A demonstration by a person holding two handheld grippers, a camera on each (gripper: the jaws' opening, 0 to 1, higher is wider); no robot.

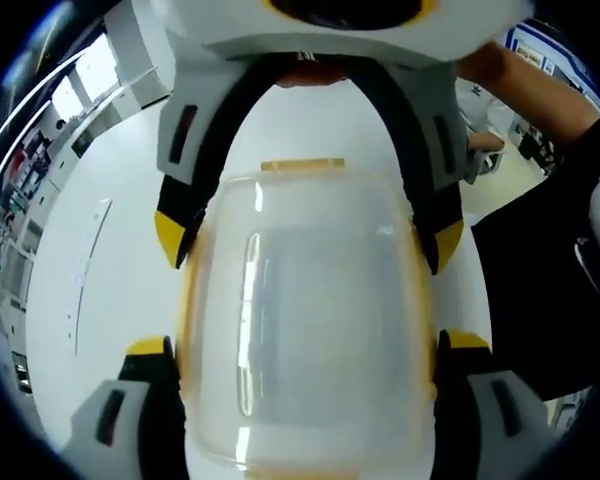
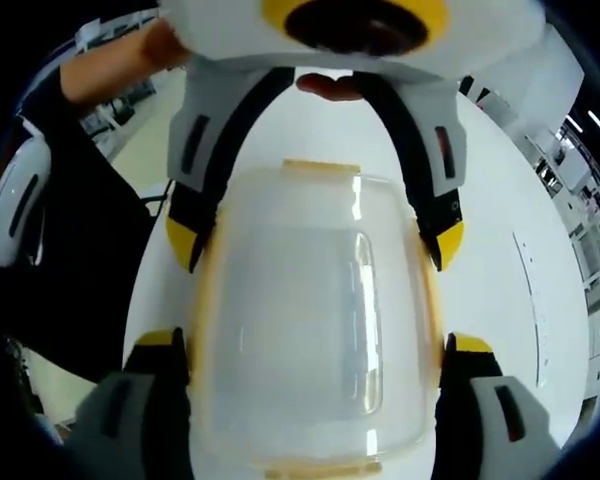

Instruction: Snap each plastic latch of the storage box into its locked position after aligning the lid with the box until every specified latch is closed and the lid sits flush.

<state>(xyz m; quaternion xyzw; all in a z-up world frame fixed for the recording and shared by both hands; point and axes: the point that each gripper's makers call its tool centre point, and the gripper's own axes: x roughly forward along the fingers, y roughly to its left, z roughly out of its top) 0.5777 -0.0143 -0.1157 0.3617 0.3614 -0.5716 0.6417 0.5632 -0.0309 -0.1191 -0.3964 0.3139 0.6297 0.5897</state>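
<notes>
A white round table (image 1: 110, 260) with office shelves (image 1: 20, 190) behind it, and a person's dark sleeve (image 2: 90, 250) alongside.

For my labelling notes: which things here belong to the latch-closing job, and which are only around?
Job: translucent plastic storage box with yellow latches; left gripper; right gripper.

Around: white round table; person's dark sleeve; office background.
</notes>
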